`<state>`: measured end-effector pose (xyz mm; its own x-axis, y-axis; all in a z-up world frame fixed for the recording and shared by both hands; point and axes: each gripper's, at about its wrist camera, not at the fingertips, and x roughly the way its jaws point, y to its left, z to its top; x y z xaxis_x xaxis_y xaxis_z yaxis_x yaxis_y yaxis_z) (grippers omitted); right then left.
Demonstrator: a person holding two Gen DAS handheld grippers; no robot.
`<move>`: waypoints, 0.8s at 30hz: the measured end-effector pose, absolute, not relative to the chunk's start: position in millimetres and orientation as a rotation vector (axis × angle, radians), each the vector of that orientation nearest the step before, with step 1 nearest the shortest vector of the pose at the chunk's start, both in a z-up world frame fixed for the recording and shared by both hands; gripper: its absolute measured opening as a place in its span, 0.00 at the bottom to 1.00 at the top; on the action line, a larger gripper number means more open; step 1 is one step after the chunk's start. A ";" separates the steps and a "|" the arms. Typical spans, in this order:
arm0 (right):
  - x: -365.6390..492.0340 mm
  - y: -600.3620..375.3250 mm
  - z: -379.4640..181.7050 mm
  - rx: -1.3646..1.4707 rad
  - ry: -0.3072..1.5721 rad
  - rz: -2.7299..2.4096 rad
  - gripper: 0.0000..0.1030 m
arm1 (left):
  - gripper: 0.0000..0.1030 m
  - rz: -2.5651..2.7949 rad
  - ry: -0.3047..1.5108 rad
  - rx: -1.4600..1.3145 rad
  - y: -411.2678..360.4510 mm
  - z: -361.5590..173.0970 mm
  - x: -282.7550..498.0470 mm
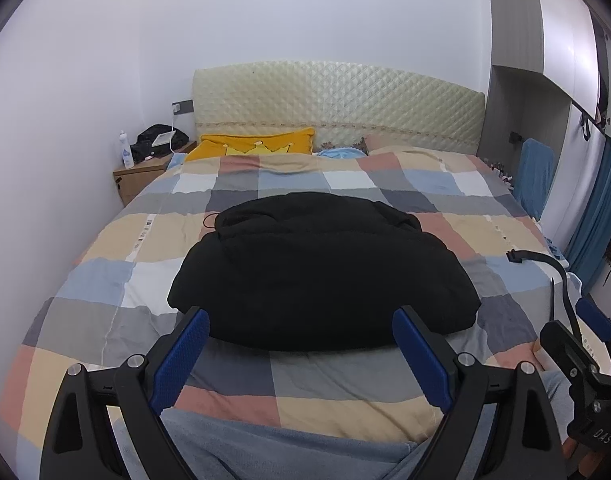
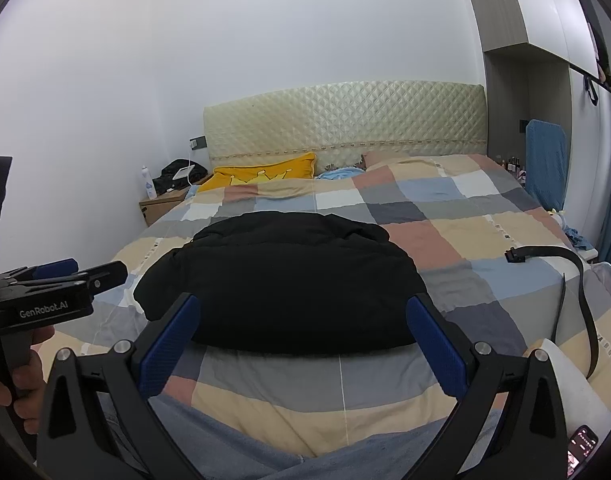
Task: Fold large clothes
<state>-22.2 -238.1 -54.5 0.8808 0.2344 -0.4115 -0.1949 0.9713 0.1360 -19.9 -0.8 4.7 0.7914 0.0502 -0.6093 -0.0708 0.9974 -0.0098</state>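
Your black garment [image 1: 321,272] lies bunched mid-bed on the checked quilt [image 1: 105,248], long axis running toward the headboard [image 1: 337,100], hood end apparently far. Both the left tool [image 1: 301,344] and right tool [image 2: 301,332] hover wide open, holding nothing. I'd pinch the near hem corners evenly and lift together.

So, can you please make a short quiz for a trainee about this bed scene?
1. True or false: the left gripper has its jaws shut on the black garment.
2. Which pillow lies nearest the nightstand? A) yellow pillow B) green pillow C) red pillow
3. Fill in: the black strap lies on the checked ____.

Key: 1. False, both grippers, including the right gripper, are open and hold nothing. 2. A. 3. Quilt.
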 end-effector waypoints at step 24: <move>-18.0 -238.9 -61.0 0.092 0.454 0.198 1.00 | 0.90 0.073 0.673 -0.045 1.0 0.2 -17.6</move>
